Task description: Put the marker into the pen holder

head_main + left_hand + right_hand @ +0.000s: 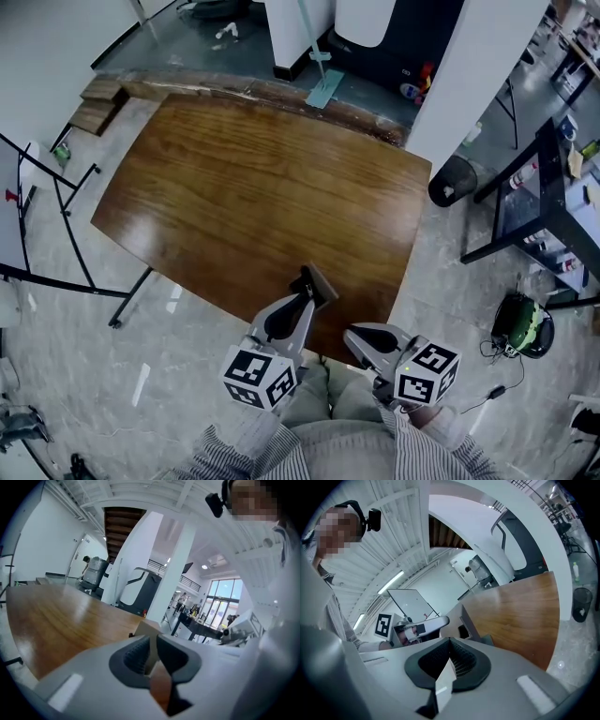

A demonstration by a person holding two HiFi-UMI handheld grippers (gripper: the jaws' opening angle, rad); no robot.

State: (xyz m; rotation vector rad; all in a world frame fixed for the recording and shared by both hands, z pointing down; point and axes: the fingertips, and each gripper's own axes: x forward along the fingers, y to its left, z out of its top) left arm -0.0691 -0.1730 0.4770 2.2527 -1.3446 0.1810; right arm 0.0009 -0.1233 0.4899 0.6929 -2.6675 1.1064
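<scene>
While my left claw [302, 292] is pinching the wall of the pen holder [317, 280], my right claw [354, 339] is sitting pressed together, empty; next I'm needing the marker, none showing.

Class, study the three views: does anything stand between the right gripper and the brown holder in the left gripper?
Nothing visible does. The brown holder is pinched in the left gripper over the table; the right gripper sits beside it, only air between. No marker shows anywhere.
</scene>
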